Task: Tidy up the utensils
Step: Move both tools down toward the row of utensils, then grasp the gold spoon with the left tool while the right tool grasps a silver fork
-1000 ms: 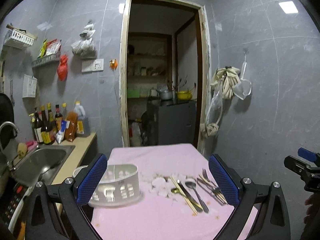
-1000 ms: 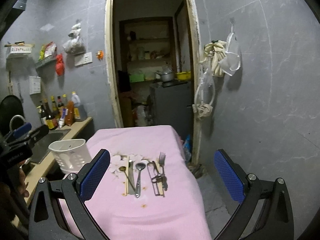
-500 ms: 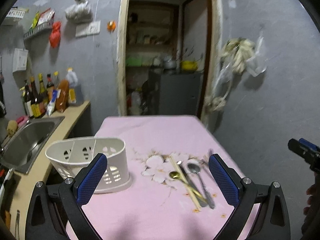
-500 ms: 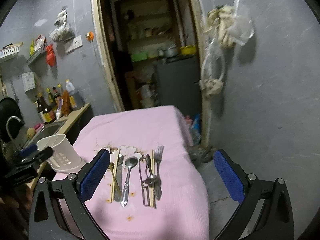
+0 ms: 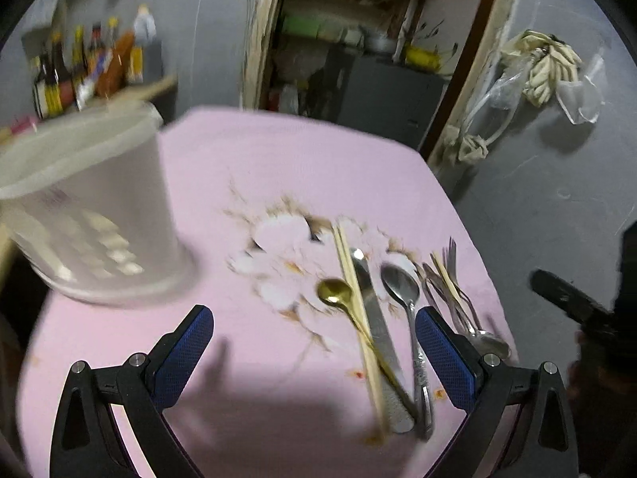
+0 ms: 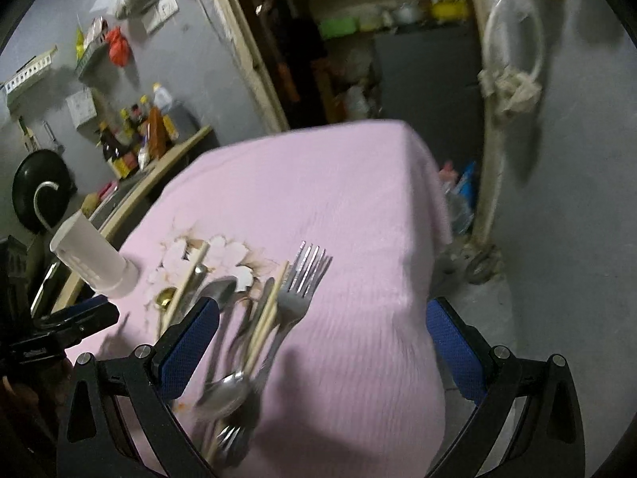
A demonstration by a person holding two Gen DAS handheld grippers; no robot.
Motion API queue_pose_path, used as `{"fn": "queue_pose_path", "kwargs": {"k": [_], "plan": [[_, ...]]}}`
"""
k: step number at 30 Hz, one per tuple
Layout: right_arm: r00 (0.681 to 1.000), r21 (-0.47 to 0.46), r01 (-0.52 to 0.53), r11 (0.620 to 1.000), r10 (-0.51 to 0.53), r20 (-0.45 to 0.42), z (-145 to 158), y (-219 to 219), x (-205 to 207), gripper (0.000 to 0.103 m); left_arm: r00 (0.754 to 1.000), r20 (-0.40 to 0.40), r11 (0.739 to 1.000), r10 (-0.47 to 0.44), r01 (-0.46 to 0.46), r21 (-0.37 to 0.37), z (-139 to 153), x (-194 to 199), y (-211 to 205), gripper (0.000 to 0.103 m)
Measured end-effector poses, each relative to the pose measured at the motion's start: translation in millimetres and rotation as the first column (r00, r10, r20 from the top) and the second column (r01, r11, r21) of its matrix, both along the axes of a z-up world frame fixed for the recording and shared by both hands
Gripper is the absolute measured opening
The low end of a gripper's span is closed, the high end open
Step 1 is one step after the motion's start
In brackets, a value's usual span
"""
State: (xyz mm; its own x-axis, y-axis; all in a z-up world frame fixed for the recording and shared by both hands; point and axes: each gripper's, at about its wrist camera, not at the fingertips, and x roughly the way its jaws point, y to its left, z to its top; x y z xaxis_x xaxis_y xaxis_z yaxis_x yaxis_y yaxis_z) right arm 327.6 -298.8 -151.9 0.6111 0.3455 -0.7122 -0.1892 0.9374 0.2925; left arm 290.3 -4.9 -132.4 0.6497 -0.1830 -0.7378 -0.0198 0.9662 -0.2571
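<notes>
Hovering over a table with a pink cloth [image 5: 302,167], both grippers are spread wide and holding nothing. The left gripper [image 5: 312,342] hangs above bare cloth between the white holder and the row of cutlery, its blue pads [image 5: 183,354] well apart. The white plastic utensil holder [image 5: 91,215] stands upright on the left side of the table, blurry in the left view and clearer in the right one [image 6: 93,261]. Cutlery lies flat on the cloth to the right of it: a small gold spoon [image 5: 336,292], a pale chopstick [image 5: 358,318] lying across its handle, a flat silver knife [image 5: 374,318] just beside that, then a silver spoon [image 5: 402,286], and further right a jumble of forks [image 5: 452,263] with another chopstick among them. In the right view the right gripper [image 6: 322,342] sits low over the near end of that jumble, with one fork [image 6: 298,286] and a spoon [image 6: 227,392] lying between its released fingers but not pinched by them. Bottles [image 6: 135,135] stand on the counter by the far wall.
</notes>
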Motion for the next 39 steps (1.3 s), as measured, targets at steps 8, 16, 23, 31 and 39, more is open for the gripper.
{"fn": "queue_pose_path", "kwargs": {"k": [8,16,23,31,39], "plan": [[0.982,0.092,-0.183,0.979,0.187,-0.04,-34,15,48,0.092,0.995,-0.099,0.994,-0.009,-0.002,-0.108,-31,33,-11,0.064],[0.941,0.146,-0.331,0.932,0.337,-0.02,-41,23,75,0.069,0.989,-0.124,0.991,-0.078,0.064,-0.114,-32,55,-24,0.056],[0.897,0.287,-0.42,0.861,0.442,-0.014,-45,19,96,0.064,0.989,-0.149,0.979,-0.023,-0.008,-0.202,-36,56,-3,0.031],[0.851,0.201,-0.509,0.837,0.524,-0.029,-42,28,90,0.06,0.976,-0.219,0.958,-0.011,-0.053,-0.283,-43,44,0,0.027],[0.888,0.18,-0.442,0.879,0.457,-0.052,-47,10,89,0.016,0.974,-0.226,0.954,-0.02,-0.049,-0.296,-44,59,-8,0.024]]}}
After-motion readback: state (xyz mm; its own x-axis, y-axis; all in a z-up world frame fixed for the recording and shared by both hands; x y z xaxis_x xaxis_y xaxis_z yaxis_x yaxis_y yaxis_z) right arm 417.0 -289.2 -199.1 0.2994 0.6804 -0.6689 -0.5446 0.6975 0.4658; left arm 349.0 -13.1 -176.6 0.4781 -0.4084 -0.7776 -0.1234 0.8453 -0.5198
